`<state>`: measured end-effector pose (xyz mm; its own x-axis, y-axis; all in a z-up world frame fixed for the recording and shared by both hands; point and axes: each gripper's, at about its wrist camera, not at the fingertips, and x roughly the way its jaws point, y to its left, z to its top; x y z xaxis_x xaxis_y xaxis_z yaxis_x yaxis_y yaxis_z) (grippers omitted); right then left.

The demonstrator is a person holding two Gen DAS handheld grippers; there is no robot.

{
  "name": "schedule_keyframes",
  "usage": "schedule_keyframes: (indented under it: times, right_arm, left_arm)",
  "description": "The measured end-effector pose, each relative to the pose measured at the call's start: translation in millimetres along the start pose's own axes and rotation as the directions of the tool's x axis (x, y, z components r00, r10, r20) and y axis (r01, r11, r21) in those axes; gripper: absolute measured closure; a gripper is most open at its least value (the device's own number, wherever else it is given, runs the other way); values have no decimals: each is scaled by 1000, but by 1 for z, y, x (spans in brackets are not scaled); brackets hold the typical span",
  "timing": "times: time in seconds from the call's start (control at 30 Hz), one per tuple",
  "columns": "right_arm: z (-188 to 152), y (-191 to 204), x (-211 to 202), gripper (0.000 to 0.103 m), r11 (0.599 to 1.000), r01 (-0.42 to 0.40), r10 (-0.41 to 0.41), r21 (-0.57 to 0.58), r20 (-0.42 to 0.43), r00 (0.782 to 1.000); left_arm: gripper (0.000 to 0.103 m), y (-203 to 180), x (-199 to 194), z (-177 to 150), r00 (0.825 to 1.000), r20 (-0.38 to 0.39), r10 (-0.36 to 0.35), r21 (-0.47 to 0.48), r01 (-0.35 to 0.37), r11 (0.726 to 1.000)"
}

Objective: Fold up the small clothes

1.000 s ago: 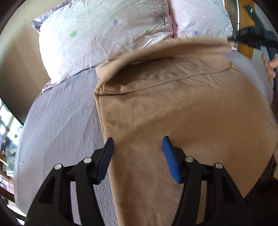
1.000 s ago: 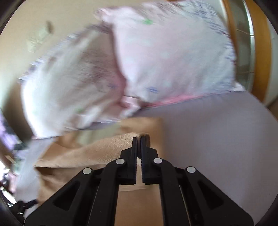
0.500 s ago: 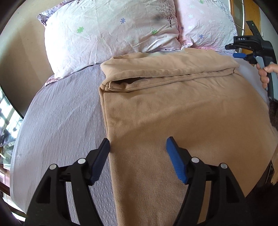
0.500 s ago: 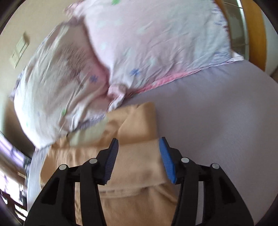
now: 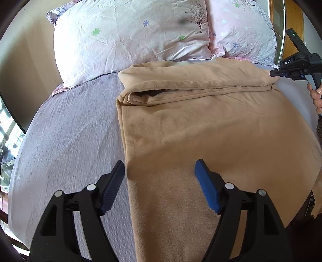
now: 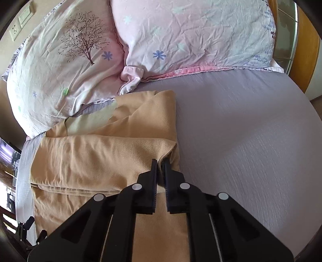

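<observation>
Left wrist view: hovering low over the near part of the tan garment (image 5: pixel 211 129), left gripper (image 5: pixel 160 177) spread wide, blue pads on either side of the cloth's left edge, one finger over the lilac bedsheet (image 5: pixel 66 141), the other over fabric, gripping nothing. Lying flat across the bed, the garment, its far end doubled back into a thick folded band just short of the pillows. Reaching in at the far right corner of that band, the right gripper (image 5: pixel 274 73), a bare hand (image 5: pixel 316 94) wrapped around its handle.

Right wrist view: pinching the right gripper (image 6: pixel 160 163) tight on the corner of the folded layer, jaws nearly together with tan cloth (image 6: pixel 96 157) bunched between them, a pale lining showing at the far fold. Stretching away to the right, bare lilac sheet (image 6: pixel 251 141). Leaning against the headboard end, two crumpled pink-and-white pillows (image 6: pixel 191 36) printed with a tree and small flowers. Showing at top left, a beige wall with sockets (image 6: pixel 21 19); at far right, a wooden frame (image 6: pixel 308 52).
</observation>
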<state>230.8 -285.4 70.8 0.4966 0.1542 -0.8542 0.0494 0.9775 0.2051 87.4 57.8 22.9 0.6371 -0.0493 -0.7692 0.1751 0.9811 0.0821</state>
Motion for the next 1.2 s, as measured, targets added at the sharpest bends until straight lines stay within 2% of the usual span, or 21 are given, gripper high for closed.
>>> schedule_keyframes:
  times: [0.13, 0.2, 0.27, 0.33, 0.37, 0.4, 0.43, 0.5, 0.57, 0.6, 0.67, 0.73, 0.77, 0.8, 0.83, 0.87, 1.0, 1.07, 1.1, 1.17, 1.2]
  right_arm:
    - [-5, -1, 8, 96, 1000, -5, 5, -16, -30, 1000]
    - [-2, 5, 1, 98, 999, -19, 20, -51, 17, 1000]
    - [13, 19, -17, 98, 994, -51, 63, -97, 130, 990]
    - [27, 32, -53, 98, 980, -111, 160, -166, 326, 932]
    - [29, 39, -73, 98, 967, -124, 212, -224, 430, 877]
    - [30, 45, -83, 98, 966, -73, 189, -246, 488, 852]
    - [32, 45, -78, 98, 974, -42, 144, -224, 460, 876]
    - [30, 35, -44, 98, 985, -40, 93, -171, 318, 944]
    - [20, 23, -12, 98, 992, 31, -3, -125, 218, 976]
    - [15, 14, 0, 98, 995, 34, -18, -92, 171, 985]
    - [11, -2, 10, 98, 1000, -4, 6, -18, 108, 994]
    - [12, -9, 7, 96, 999, -14, 10, 34, 103, 995]
    - [11, -8, 2, 85, 999, -1, -4, 44, 126, 992]
    - [13, -6, -4, 63, 999, -5, -2, 43, 150, 989]
    - [13, -5, -9, 52, 999, -26, 19, 37, 179, 984]
    - [11, 0, -12, 48, 998, -65, 59, 19, 200, 978]
    - [6, 16, 0, 48, 980, -196, 200, -38, 147, 969]
    - [2, 20, 21, 48, 985, -168, 169, -31, 49, 984]
    - [-1, 19, 40, 49, 992, -128, 127, -19, -57, 990]
    - [-4, 23, 31, 51, 992, -108, 108, -58, -9, 994]
    - [-3, 22, 24, 53, 991, -126, 127, -45, 14, 992]
  left_arm:
    - [30, 2, 1, 0, 1000, 2, -9, -6, 9, 1000]
    - [29, 2, 1, 0, 1000, 2, -11, -7, 11, 1000]
    - [28, 2, 2, 1, 1000, 1, -15, -10, 15, 1000]
    - [28, 2, 2, 1, 1000, 0, -15, -9, 15, 1000]
    - [28, 1, 2, 1, 1000, 0, -12, -9, 12, 1000]
    - [28, 1, 2, 1, 1000, 0, -11, -10, 11, 1000]
    - [28, 1, 2, 0, 1000, 1, -11, -13, 11, 1000]
    - [28, 2, 2, -1, 1000, 3, -19, -21, 19, 1000]
    - [28, 5, 2, -1, 1000, 2, -31, -29, 31, 999]
    - [28, 5, 3, 0, 999, 0, -38, -32, 38, 999]
    - [28, 6, 3, 1, 999, -4, -40, -27, 40, 999]
    - [28, 4, 2, 1, 999, -4, -32, -20, 32, 999]
    - [28, 4, 2, 1, 1000, -5, -27, -18, 27, 999]
    - [28, 3, 2, 1, 1000, -5, -24, -17, 24, 1000]
    - [28, 2, 1, 0, 1000, -5, -22, -17, 22, 1000]
    - [28, 2, 1, 0, 1000, -5, -22, -20, 22, 1000]
    - [28, 2, -1, -1, 1000, -10, -27, -27, 27, 999]
    - [28, 1, -1, -2, 1000, -11, -26, -25, 26, 999]
    - [28, 0, -2, -3, 1000, -12, -27, -24, 26, 999]
    - [28, 0, -2, -3, 1000, -13, -28, -23, 28, 999]
    - [27, 0, -2, -4, 1000, -12, -29, -23, 29, 999]
